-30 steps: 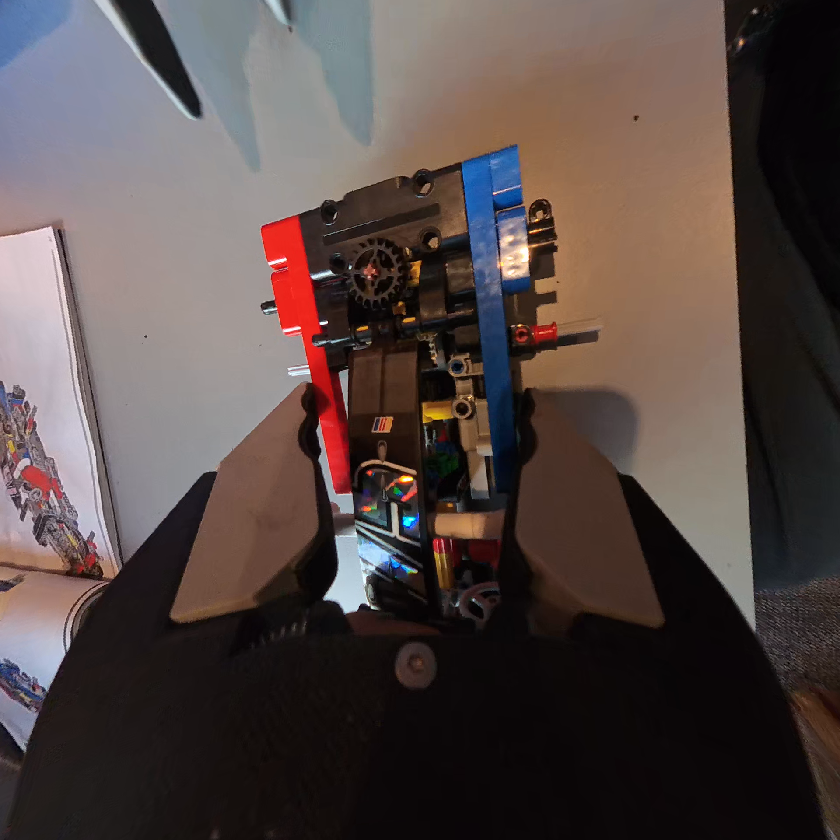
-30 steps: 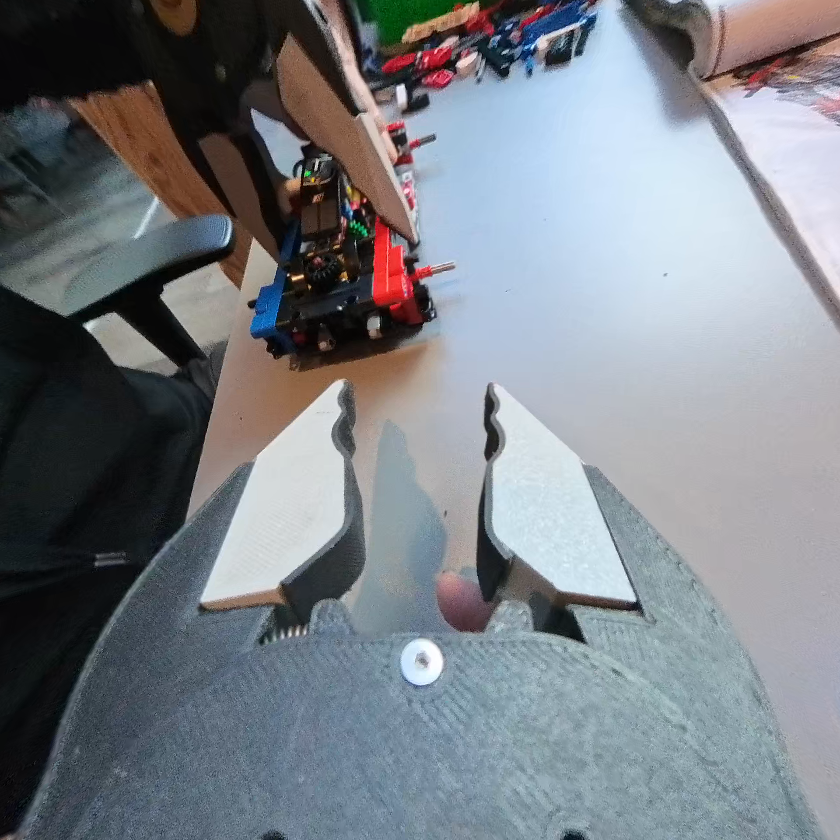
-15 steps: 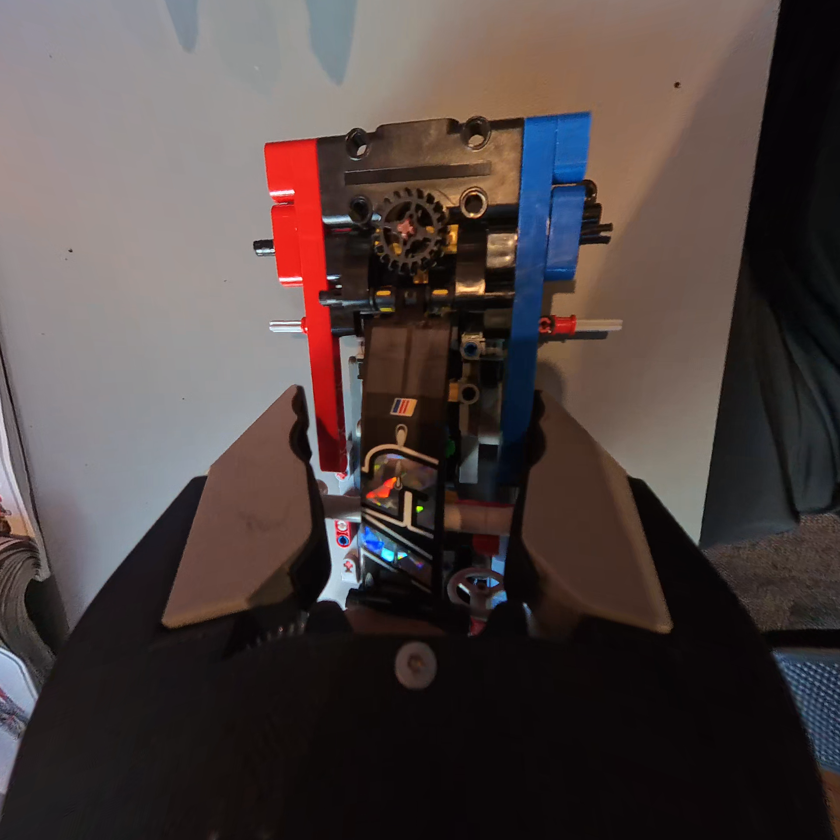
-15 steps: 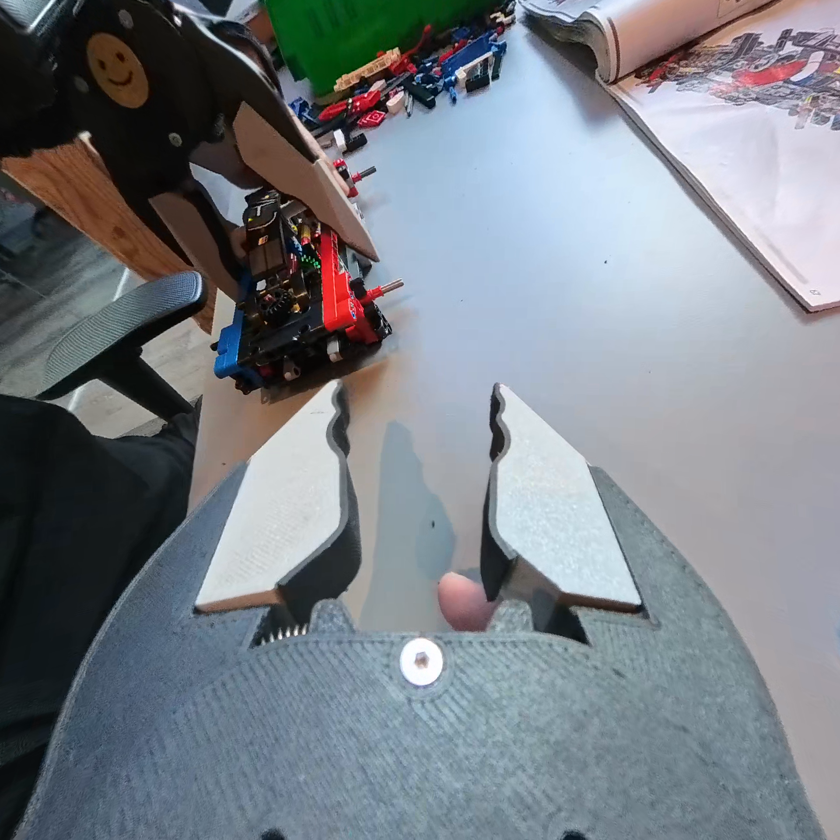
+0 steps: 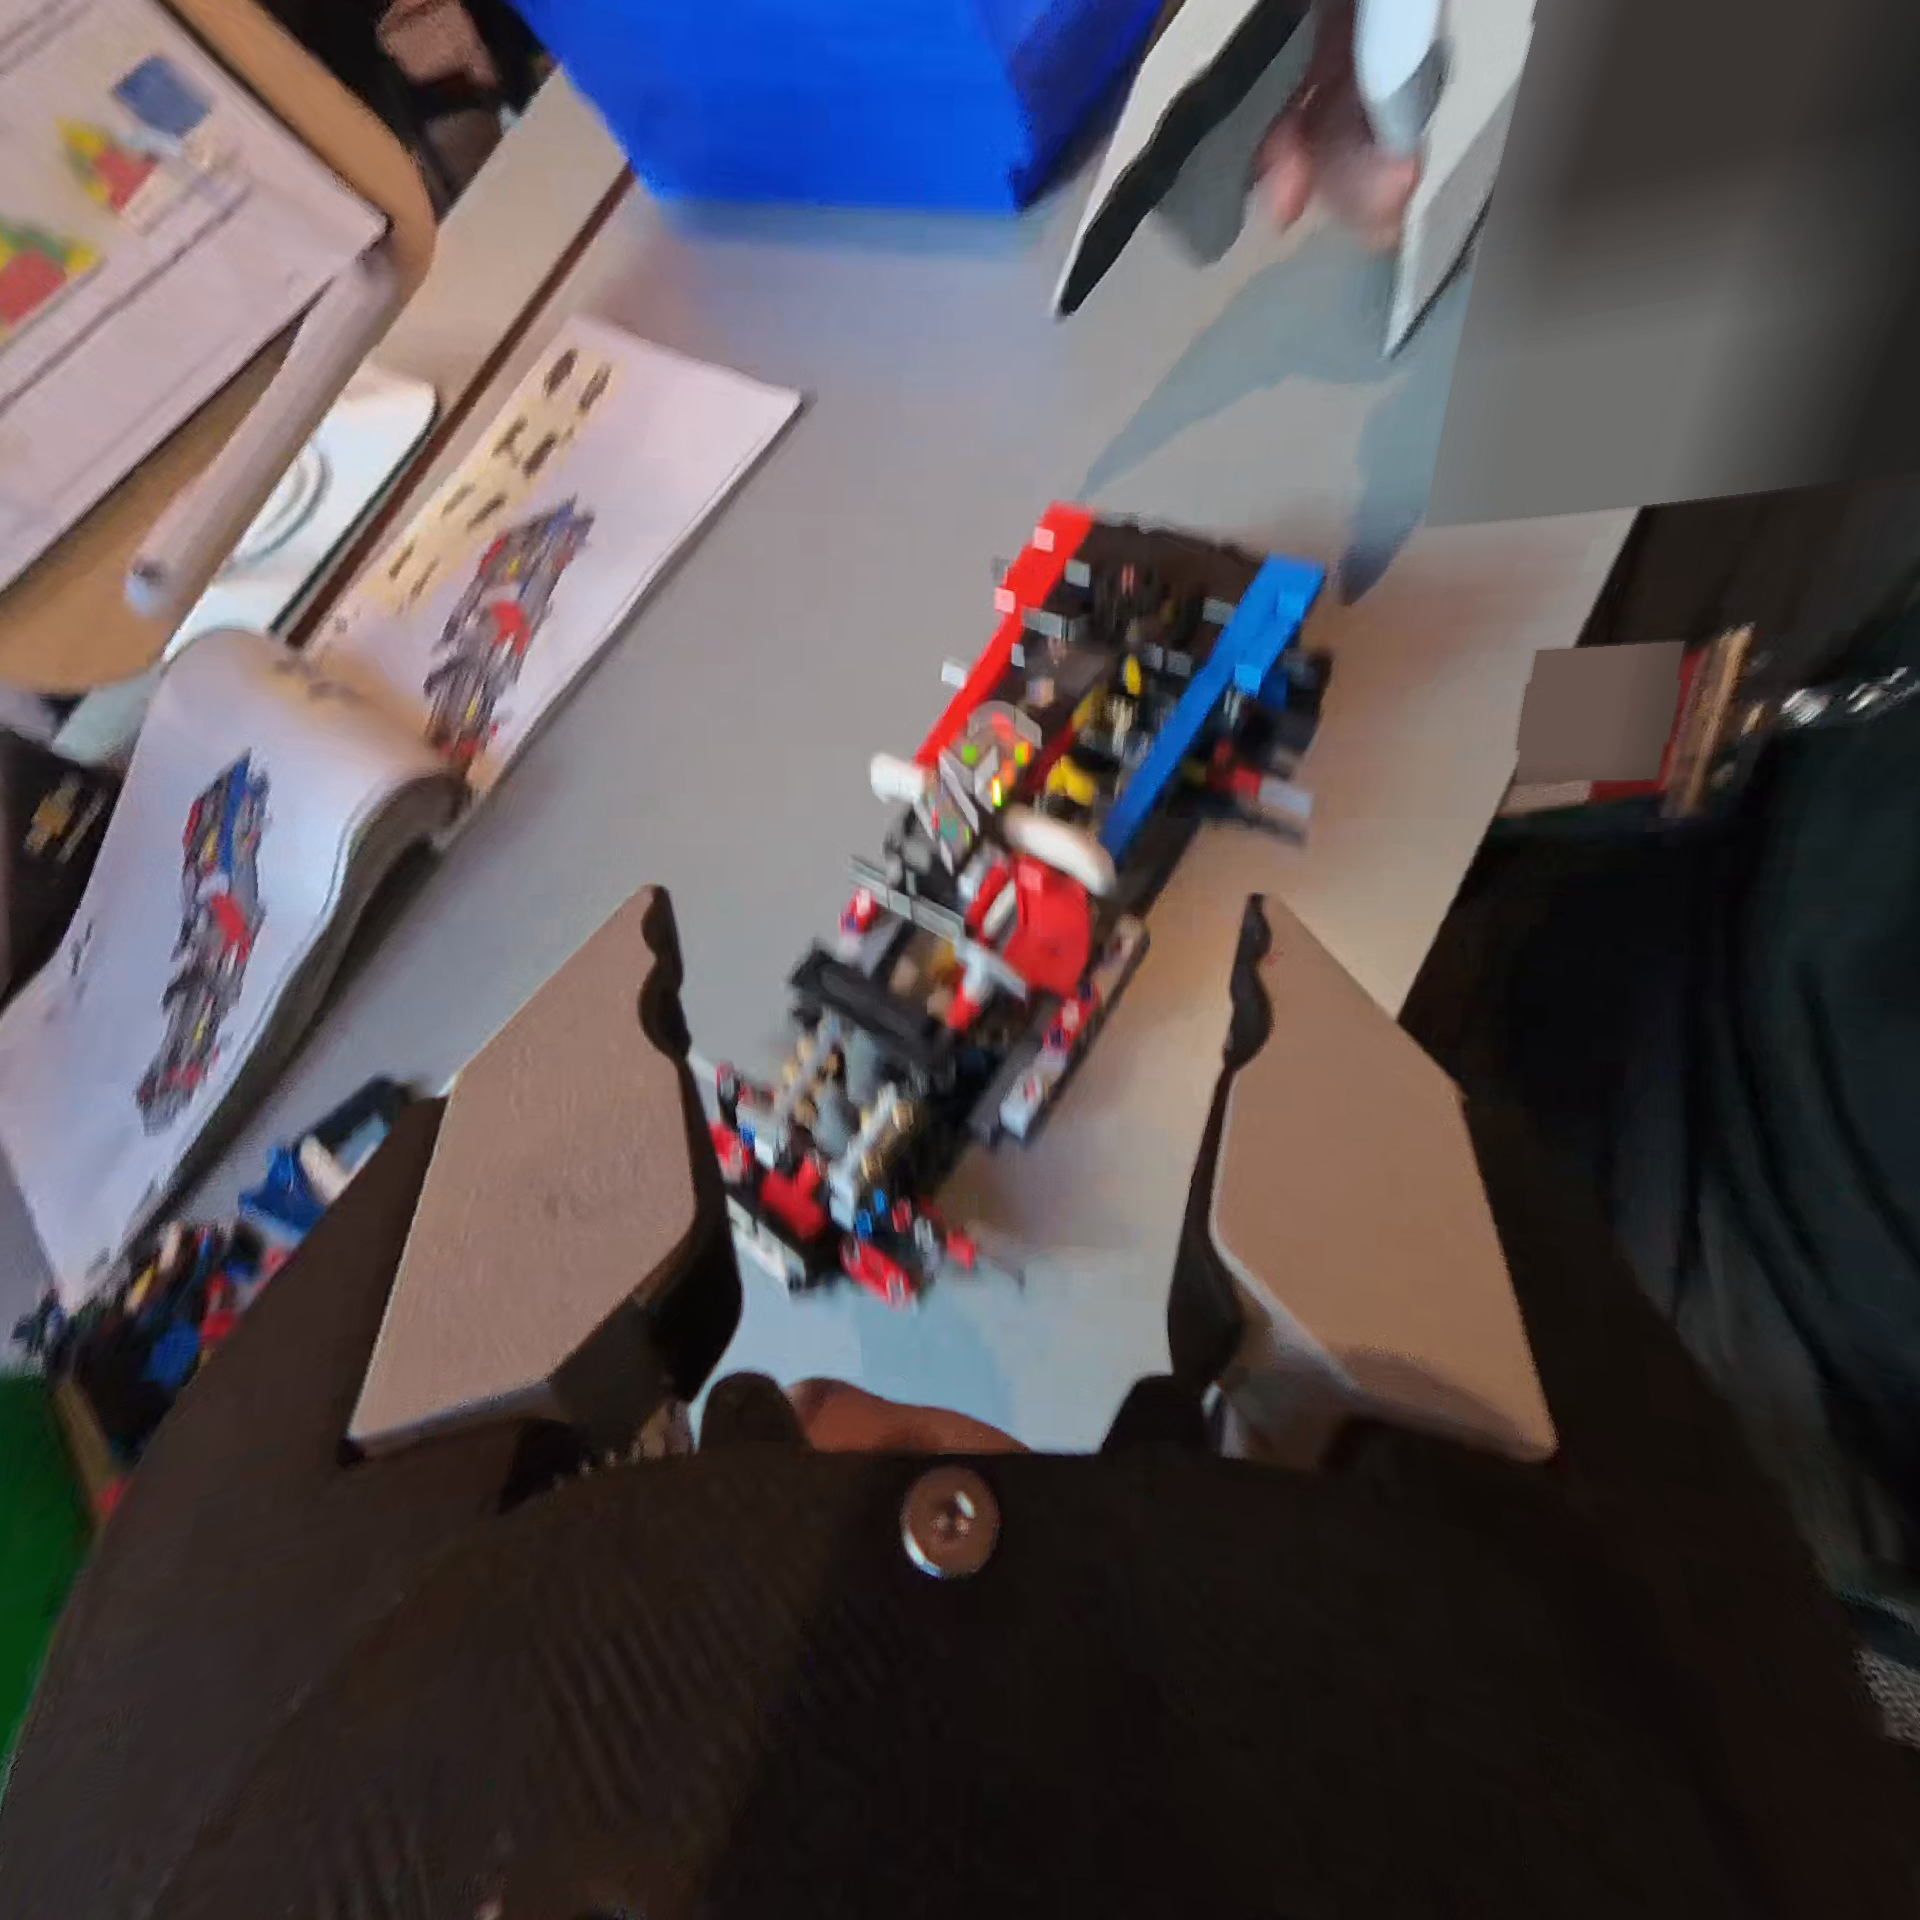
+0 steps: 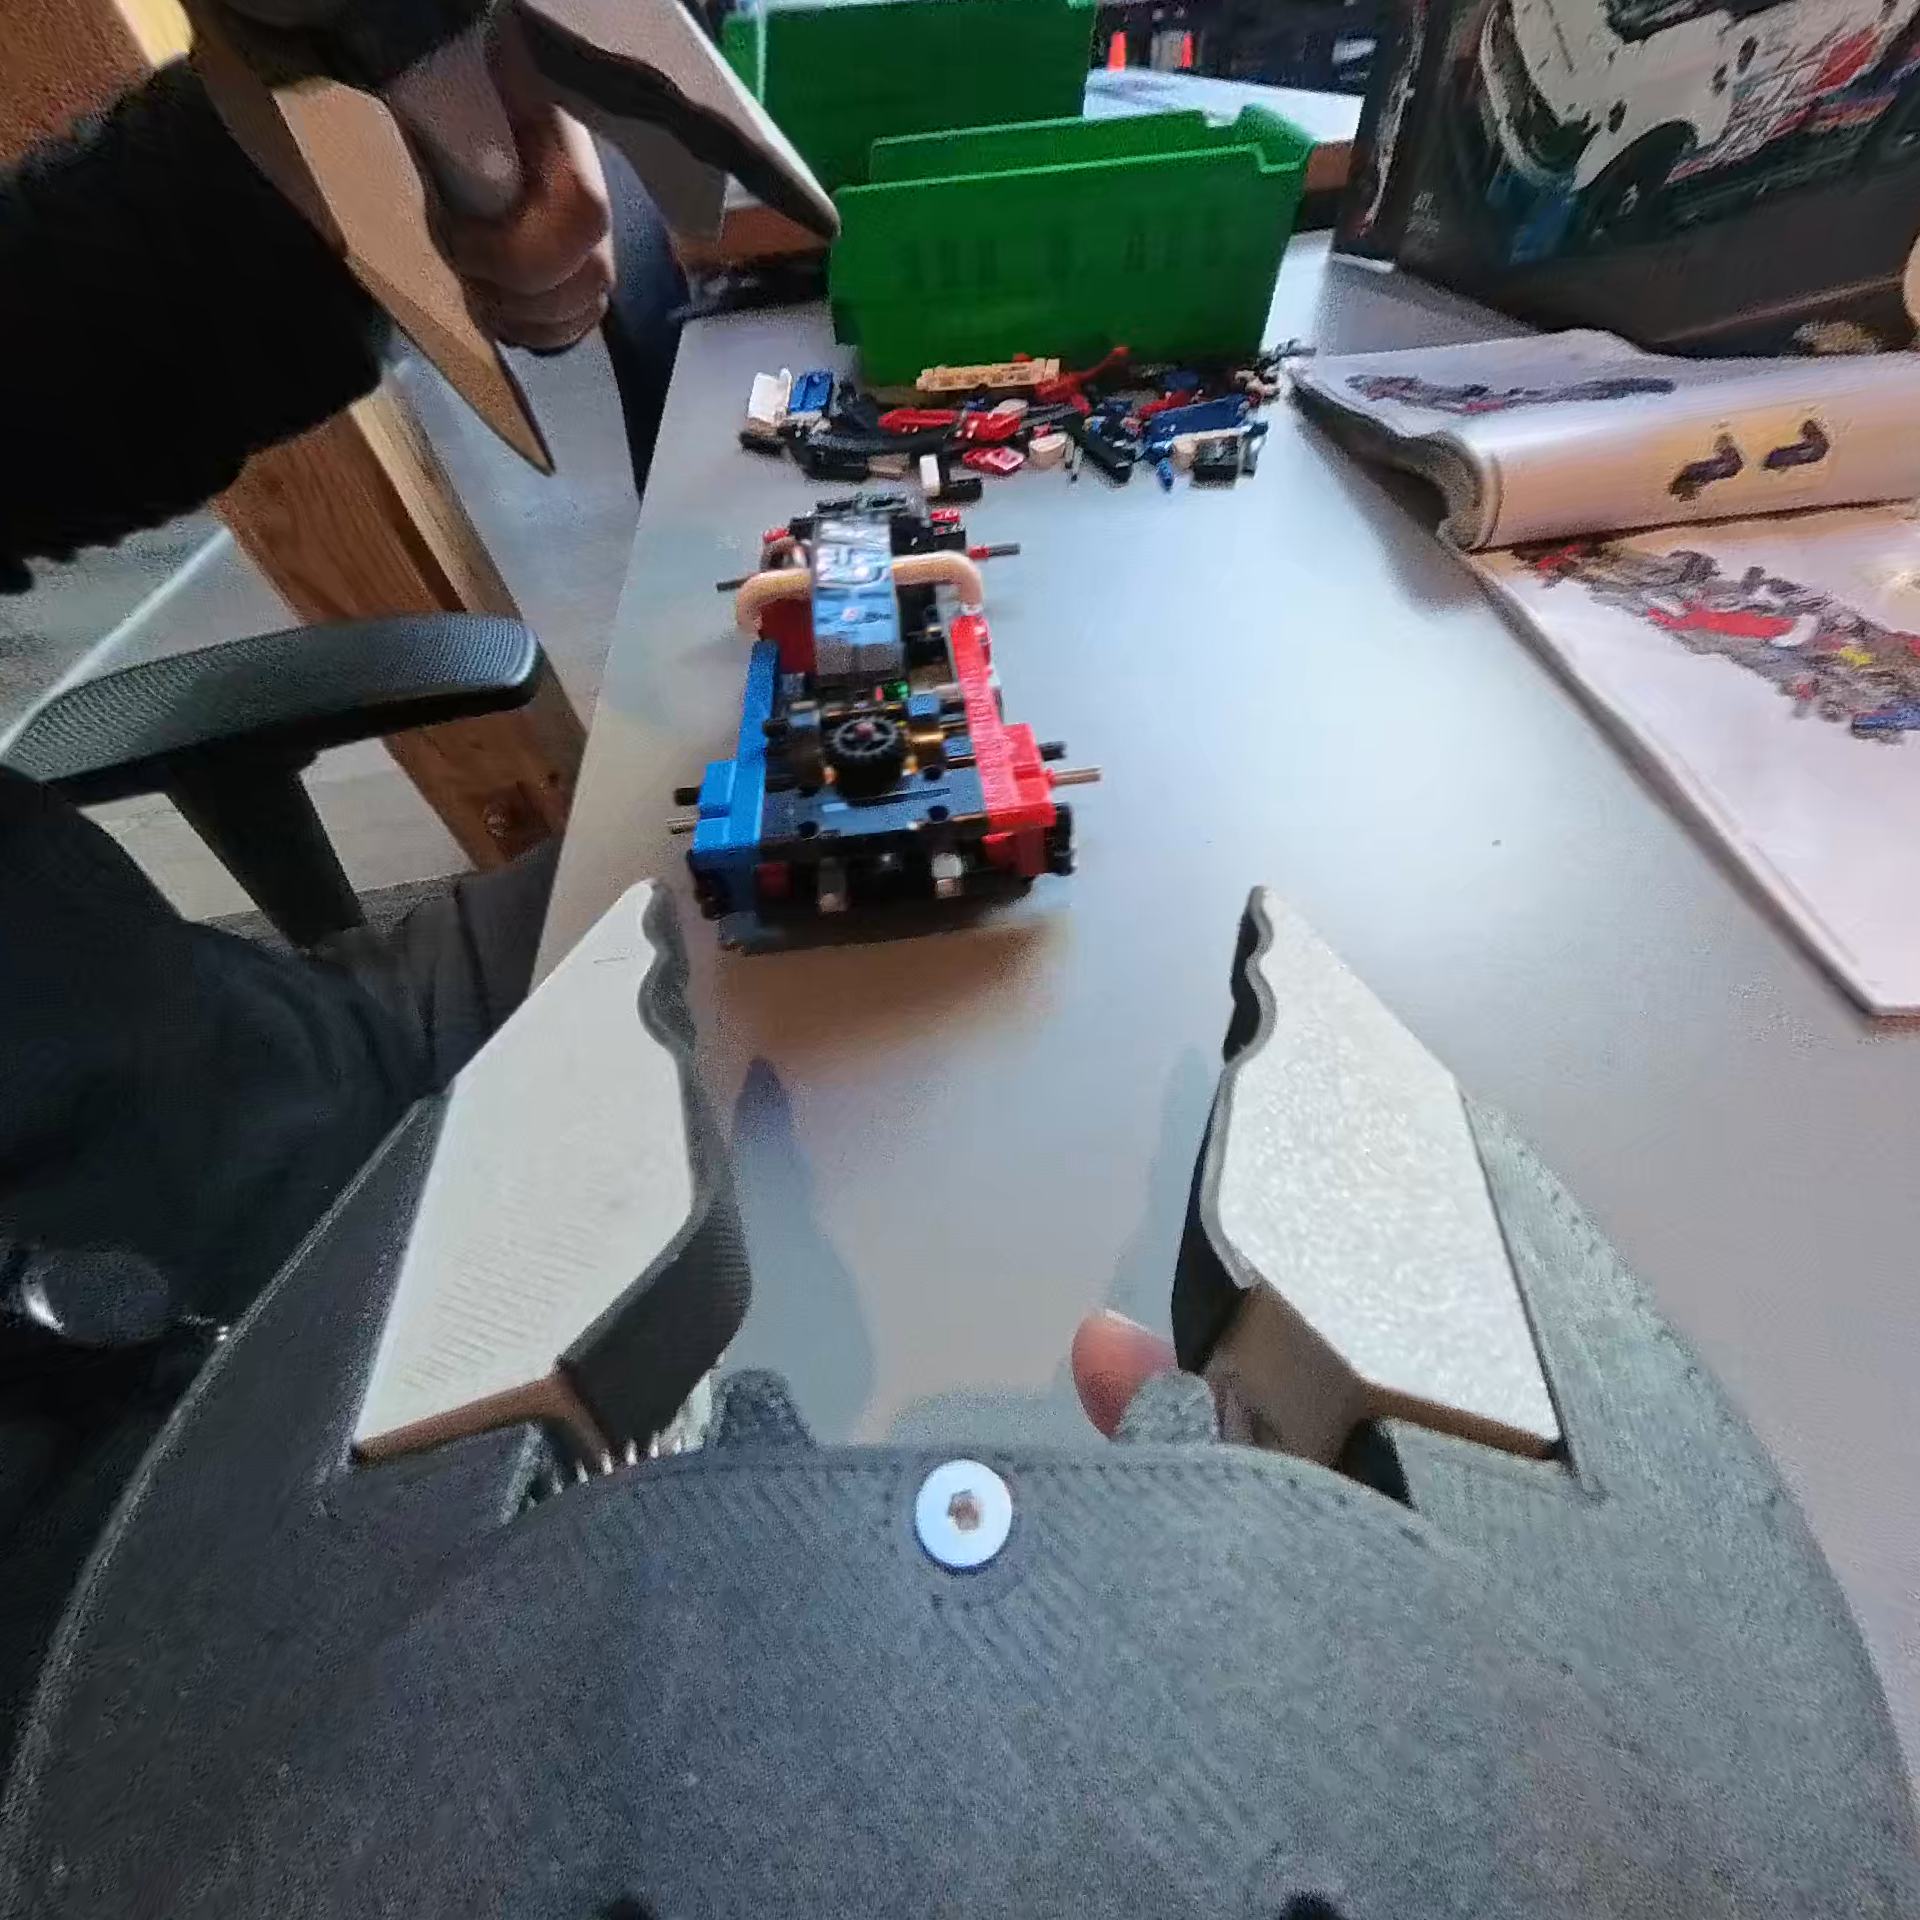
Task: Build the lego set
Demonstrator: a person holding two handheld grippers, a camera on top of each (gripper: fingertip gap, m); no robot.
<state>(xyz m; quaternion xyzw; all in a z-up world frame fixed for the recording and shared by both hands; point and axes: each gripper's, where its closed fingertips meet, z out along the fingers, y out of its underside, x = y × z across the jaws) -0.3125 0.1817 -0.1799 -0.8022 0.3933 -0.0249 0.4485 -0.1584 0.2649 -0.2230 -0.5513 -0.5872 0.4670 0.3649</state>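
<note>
The lego car chassis (image 5: 1049, 873), with a red rail on one side and a blue rail on the other, rests alone on the grey table (image 6: 1299, 748). It also shows in the right wrist view (image 6: 878, 748). My left gripper (image 5: 956, 935) is open and empty, raised above the chassis; it also shows at the top left of the right wrist view (image 6: 665, 301). My right gripper (image 6: 951, 925) is open and empty, low over the table just short of the chassis's near end. It appears at the top of the blurred left wrist view (image 5: 1236, 312).
A pile of loose lego parts (image 6: 1018, 426) lies beyond the chassis before a green bin (image 6: 1060, 249). An open instruction booklet (image 6: 1662, 540) lies right, the set's box (image 6: 1662, 156) behind it. A blue bin (image 5: 831, 94) stands behind. A black chair armrest (image 6: 291, 675) is off the table's edge.
My left gripper has let go of the chassis, opened wide and lifted away. The chassis now lies free on the table. My right gripper has opened wider and turned to face the chassis.
</note>
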